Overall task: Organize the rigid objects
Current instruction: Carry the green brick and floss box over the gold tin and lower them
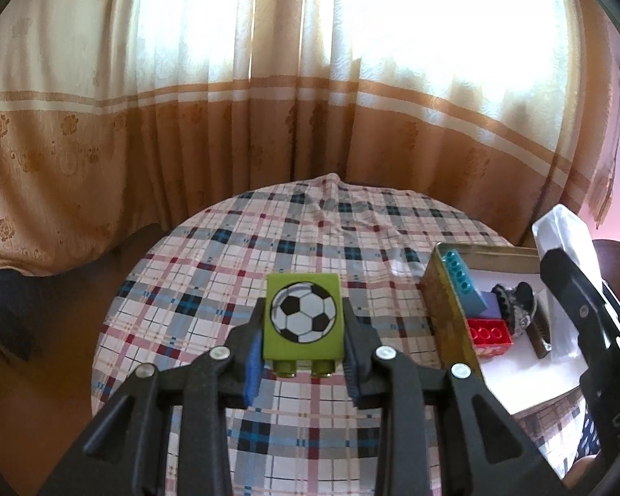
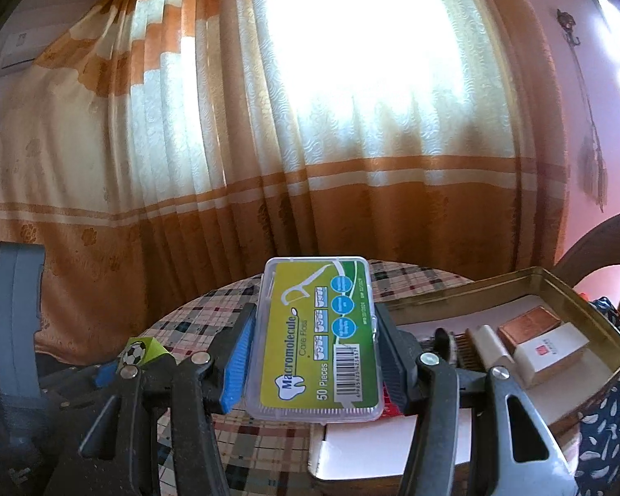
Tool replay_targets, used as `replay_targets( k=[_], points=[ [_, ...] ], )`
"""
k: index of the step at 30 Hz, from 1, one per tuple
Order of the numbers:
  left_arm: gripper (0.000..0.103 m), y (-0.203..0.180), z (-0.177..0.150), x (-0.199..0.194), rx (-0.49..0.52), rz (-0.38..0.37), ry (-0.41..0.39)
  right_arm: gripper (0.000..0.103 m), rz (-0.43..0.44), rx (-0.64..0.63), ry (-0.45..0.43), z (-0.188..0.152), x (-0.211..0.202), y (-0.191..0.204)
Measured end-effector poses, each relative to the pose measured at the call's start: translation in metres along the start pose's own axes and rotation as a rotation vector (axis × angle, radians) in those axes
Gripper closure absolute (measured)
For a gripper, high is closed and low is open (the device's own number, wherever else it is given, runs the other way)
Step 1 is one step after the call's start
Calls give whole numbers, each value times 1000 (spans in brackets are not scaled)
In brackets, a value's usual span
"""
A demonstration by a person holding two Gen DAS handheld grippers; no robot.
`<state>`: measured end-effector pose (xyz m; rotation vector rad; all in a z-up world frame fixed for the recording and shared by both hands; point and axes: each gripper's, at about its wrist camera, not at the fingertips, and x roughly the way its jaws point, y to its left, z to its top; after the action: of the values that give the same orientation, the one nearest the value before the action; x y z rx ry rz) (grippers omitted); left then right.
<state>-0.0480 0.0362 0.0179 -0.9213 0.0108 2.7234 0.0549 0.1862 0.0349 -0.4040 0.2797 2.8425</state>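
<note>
My left gripper [image 1: 304, 326] is shut on a green toy brick with a football picture [image 1: 304, 316], held above the plaid-covered round table [image 1: 235, 256]. It also shows in the right wrist view [image 2: 142, 351] at the lower left. My right gripper [image 2: 314, 343] is shut on a clear dental floss box with a green-yellow label [image 2: 316, 339], held by the left end of an open gold tin [image 2: 578, 289]. The tin [image 1: 442, 301] holds a red brick [image 1: 490, 337], a teal brick [image 1: 461, 275], a comb and small boxes [image 2: 549, 349].
Orange and cream curtains [image 1: 268, 124] hang behind the table. The right gripper's body [image 1: 583, 322] shows at the right of the left wrist view, over the tin. A dark wooden chair back [image 2: 599, 244] stands at the right. A white lid or sheet [image 2: 392, 446] lies under the tin.
</note>
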Motion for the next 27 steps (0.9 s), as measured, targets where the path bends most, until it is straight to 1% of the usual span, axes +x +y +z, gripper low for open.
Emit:
replay_targets(
  k=[11, 19, 27],
  points=[
    [73, -27, -1, -14, 40, -19, -21, 46, -23, 23, -18, 4, -19, -23],
    [73, -57, 1, -15, 75, -38, -21, 46, -50, 46, -28, 8, -27, -45],
    [73, -88, 8, -17, 123, -68, -34, 46, -100, 73, -31, 11, -32, -73]
  ],
)
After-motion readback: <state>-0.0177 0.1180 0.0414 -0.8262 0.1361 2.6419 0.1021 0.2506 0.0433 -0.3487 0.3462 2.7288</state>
